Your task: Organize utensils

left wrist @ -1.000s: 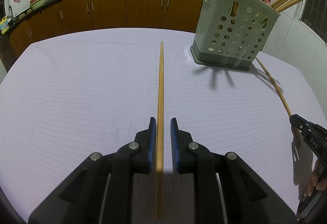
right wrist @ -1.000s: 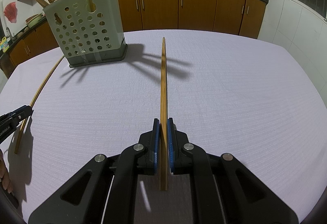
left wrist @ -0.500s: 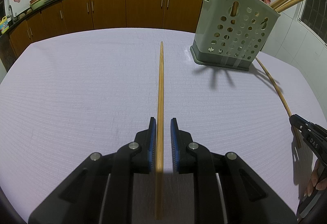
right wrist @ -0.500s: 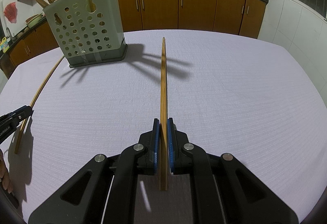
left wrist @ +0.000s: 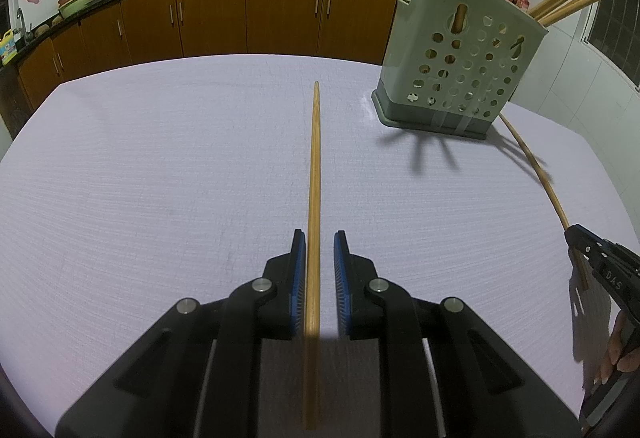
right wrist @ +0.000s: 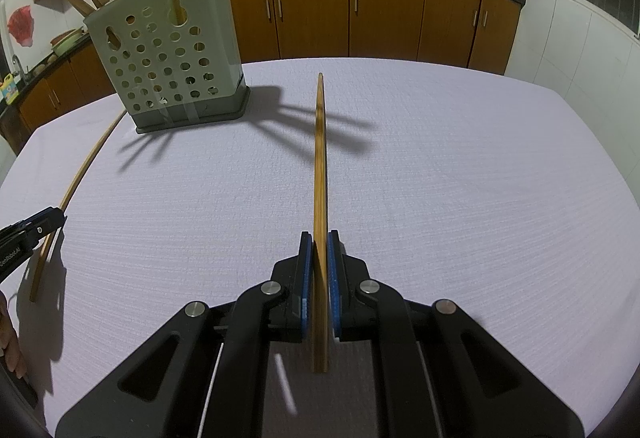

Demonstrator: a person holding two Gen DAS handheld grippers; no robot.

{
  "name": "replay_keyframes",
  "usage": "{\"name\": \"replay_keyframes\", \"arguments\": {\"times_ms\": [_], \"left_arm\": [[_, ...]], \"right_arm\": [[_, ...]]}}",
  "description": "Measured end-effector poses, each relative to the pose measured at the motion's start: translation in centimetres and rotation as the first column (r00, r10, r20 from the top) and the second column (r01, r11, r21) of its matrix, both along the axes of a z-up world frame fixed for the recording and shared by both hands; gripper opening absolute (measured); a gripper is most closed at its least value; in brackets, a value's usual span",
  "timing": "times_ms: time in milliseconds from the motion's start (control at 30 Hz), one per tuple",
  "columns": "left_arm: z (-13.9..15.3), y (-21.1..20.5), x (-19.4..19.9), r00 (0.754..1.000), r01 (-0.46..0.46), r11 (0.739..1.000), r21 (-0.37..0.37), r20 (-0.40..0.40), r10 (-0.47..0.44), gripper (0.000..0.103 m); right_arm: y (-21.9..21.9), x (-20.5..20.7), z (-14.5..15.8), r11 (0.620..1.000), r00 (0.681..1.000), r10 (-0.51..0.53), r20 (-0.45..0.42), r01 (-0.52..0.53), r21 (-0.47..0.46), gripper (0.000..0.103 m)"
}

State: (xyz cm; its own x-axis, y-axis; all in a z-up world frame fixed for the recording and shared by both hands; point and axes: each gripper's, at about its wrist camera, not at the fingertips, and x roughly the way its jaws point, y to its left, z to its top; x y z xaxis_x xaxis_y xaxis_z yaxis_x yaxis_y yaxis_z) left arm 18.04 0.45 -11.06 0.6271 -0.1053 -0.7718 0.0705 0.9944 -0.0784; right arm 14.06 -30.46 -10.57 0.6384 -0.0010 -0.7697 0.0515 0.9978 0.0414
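A wooden chopstick (left wrist: 314, 174) lies on the white tablecloth between the fingers of my left gripper (left wrist: 320, 238), whose jaws stand slightly apart around it. My right gripper (right wrist: 318, 238) is shut on a second wooden chopstick (right wrist: 320, 158) that points forward over the table. A grey perforated utensil holder (left wrist: 456, 62) with several chopsticks in it stands at the far right in the left wrist view and at the far left in the right wrist view (right wrist: 168, 58). Each gripper shows at the edge of the other's view, the right one (left wrist: 576, 234) and the left one (right wrist: 56, 216).
The table (right wrist: 480, 178) is covered with a white cloth. Brown kitchen cabinets (left wrist: 248, 14) and a black counter with woks run along the far wall. A tiled wall and a window are on the right.
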Motion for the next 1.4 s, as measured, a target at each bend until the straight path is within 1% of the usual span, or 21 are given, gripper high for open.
{"name": "replay_keyframes", "arguments": {"times_ms": [100,200,300,367,467,633,767,900,967,1167,1267,1333,1400], "left_arm": [[0.0,-0.3,-0.5,1.0,0.012,0.999,0.033,0.0,-0.012,0.017],[0.1,0.0,-0.8,1.0,0.016,0.999,0.029,0.0,-0.016,0.016],[0.1,0.0,-0.7,1.0,0.02,0.999,0.043,0.0,-0.02,0.008],[0.1,0.0,-0.6,1.0,0.028,0.998,0.053,0.0,-0.029,0.008],[1.6,0.6,-1.1,0.999,0.031,0.998,0.052,0.041,-0.033,0.008],[6.2,1.1,-2.1,0.987,0.031,0.999,0.045,0.155,-0.037,0.008],[10.2,1.1,-2.5,0.969,0.033,0.999,0.017,0.246,-0.036,0.007],[13.4,1.2,-2.5,0.949,0.05,0.999,0.007,0.312,-0.049,0.007],[15.1,0.9,-2.6,0.937,0.073,0.997,0.0,0.344,-0.068,0.007],[18.8,-0.1,-3.6,0.901,0.148,0.989,-0.02,0.415,-0.126,0.007],[20.8,-0.7,-3.7,0.88,0.177,0.984,-0.035,0.454,-0.142,0.007],[21.9,-1.2,-3.5,0.863,0.189,0.981,-0.038,0.484,-0.147,0.007],[23.5,-2.0,-3.1,0.841,0.204,0.977,-0.057,0.521,-0.145,0.007]], "right_arm": [[0.0,-0.1,0.0,1.0,1.0,0.002,0.0,-0.002,0.006,0.009],[-0.3,-0.2,0.0,1.0,1.0,0.002,0.001,-0.002,0.024,0.009],[-0.6,-0.1,0.0,0.999,1.0,0.003,0.003,-0.003,0.043,0.008],[-0.6,-0.3,0.2,0.999,1.0,0.004,0.014,-0.004,0.033,0.008],[-0.7,-1.1,1.8,1.0,0.997,0.011,0.083,-0.012,0.017,0.008],[-0.9,-2.0,6.2,1.0,0.977,0.007,0.214,-0.009,0.009,0.008],[-0.9,-2.5,9.9,1.0,0.949,0.008,0.316,-0.008,0.001,0.008],[-0.8,-2.5,12.7,1.0,0.922,0.011,0.388,-0.01,-0.005,0.008],[-0.8,-2.5,13.9,1.0,0.911,0.013,0.412,-0.014,0.0,0.008],[-0.2,-3.0,17.7,0.997,0.878,0.04,0.477,-0.065,0.037,0.008],[0.6,-3.4,19.9,0.991,0.85,0.067,0.523,-0.118,0.065,0.008],[1.1,-3.8,21.5,0.986,0.824,0.082,0.56,-0.15,0.076,0.008],[1.7,-4.2,23.1,0.981,0.795,0.095,0.599,-0.176,0.078,0.008]]}}
